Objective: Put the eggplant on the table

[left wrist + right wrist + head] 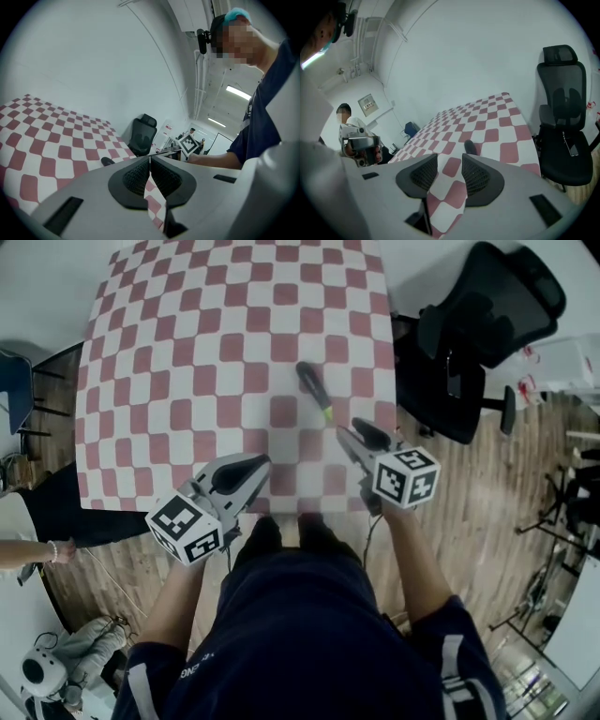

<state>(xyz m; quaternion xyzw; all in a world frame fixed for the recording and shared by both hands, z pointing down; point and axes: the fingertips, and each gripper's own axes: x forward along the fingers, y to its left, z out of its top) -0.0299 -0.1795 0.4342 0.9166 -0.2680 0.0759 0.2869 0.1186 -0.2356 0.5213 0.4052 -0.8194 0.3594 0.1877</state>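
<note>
The eggplant (314,390), dark purple with a green stem end, lies on the red-and-white checked tablecloth (187,352), toward the near right of the table. My right gripper (351,433) hovers just short of it, open, with only cloth showing between its pads. In the right gripper view the eggplant (471,147) sits just beyond the open right gripper (450,157). My left gripper (257,465) hangs over the table's near edge, its pads touching and nothing held. The left gripper view shows the shut left gripper (150,159) and the eggplant (108,161) off to the left.
A black office chair (487,324) stands close to the table's right side. A blue chair (14,390) and another person's hand (37,554) are at the left. Wooden floor surrounds the table. The wearer's legs fill the bottom of the head view.
</note>
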